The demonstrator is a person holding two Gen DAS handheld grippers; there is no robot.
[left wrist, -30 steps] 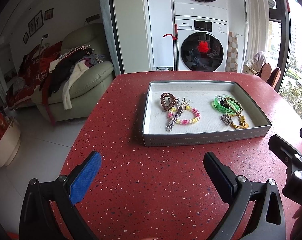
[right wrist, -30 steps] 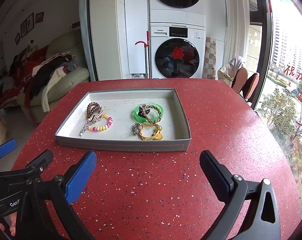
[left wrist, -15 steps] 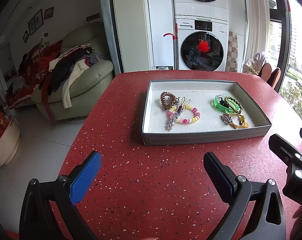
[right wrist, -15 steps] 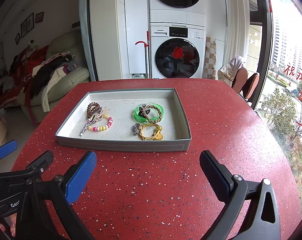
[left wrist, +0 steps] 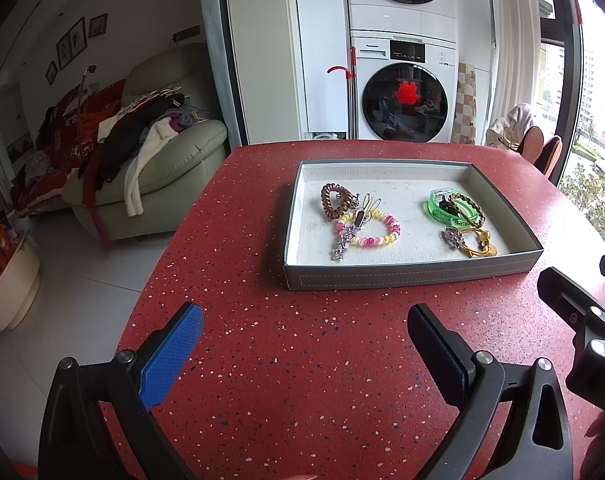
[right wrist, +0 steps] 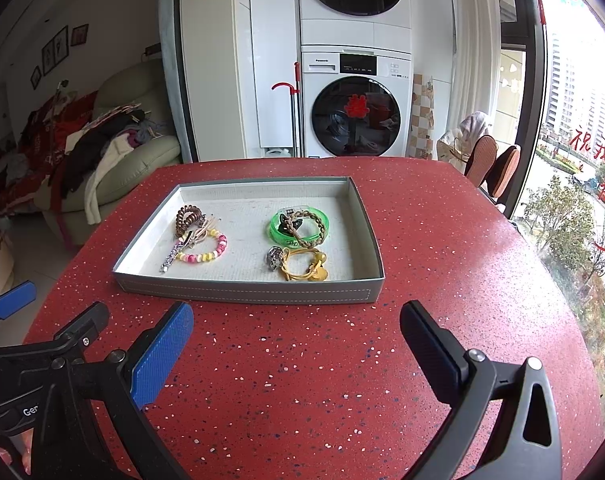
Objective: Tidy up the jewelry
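Note:
A grey tray (left wrist: 414, 274) (right wrist: 246, 292) sits on the red speckled table. In its left half lie a brown coil hair tie (left wrist: 336, 199) (right wrist: 188, 218), a pink and yellow bead bracelet (left wrist: 376, 232) (right wrist: 208, 254) and a silver star clip (left wrist: 344, 242) (right wrist: 170, 258). In its right half lie a green bangle (left wrist: 438, 210) (right wrist: 300, 226) with a braided bracelet (left wrist: 468, 204) on it, and a yellow cord piece (left wrist: 476, 246) (right wrist: 306, 270) with a silver charm. My left gripper (left wrist: 302, 334) and right gripper (right wrist: 296, 330) are both open and empty, in front of the tray.
The table's left edge (left wrist: 170, 236) drops to a tiled floor with a green sofa (left wrist: 162, 168) piled with clothes. Stacked washing machines (right wrist: 356, 92) stand behind the table. Chairs (right wrist: 494, 164) and a window are at the right.

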